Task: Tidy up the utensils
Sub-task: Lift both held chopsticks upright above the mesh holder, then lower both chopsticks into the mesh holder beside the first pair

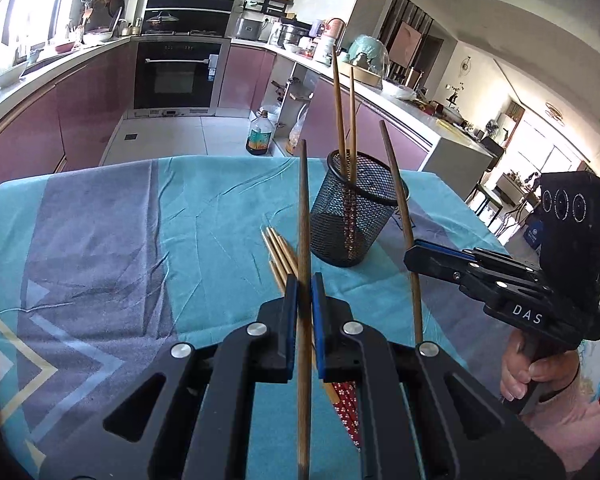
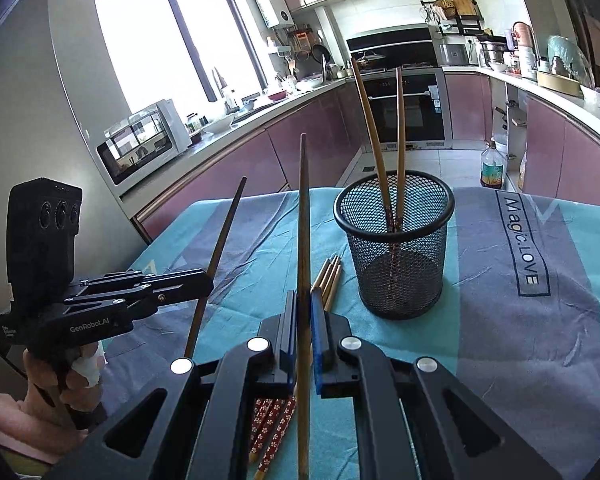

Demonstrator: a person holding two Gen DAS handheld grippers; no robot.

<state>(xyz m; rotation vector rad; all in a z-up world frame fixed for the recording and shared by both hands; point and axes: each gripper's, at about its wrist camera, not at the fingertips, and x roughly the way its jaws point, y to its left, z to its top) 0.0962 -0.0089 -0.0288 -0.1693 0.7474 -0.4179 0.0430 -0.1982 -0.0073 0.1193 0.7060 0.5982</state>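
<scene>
A black mesh holder (image 1: 350,216) (image 2: 396,248) stands on the teal cloth with two chopsticks (image 1: 344,120) (image 2: 384,140) leaning in it. My left gripper (image 1: 304,292) (image 2: 208,280) is shut on one brown chopstick (image 1: 303,240) (image 2: 224,236), held upright left of the holder. My right gripper (image 2: 303,308) (image 1: 412,254) is shut on another brown chopstick (image 2: 303,232) (image 1: 400,208), upright close beside the holder. Several more chopsticks (image 1: 280,256) (image 2: 330,280) lie on the cloth under the grippers, their patterned red ends (image 2: 272,428) towards me.
The table's teal and grey cloth (image 1: 120,240) (image 2: 520,320) hangs over its far edge. Beyond are pink kitchen cabinets (image 1: 80,108), an oven (image 1: 176,76), an oil bottle (image 1: 260,134) on the floor and a microwave (image 2: 144,140).
</scene>
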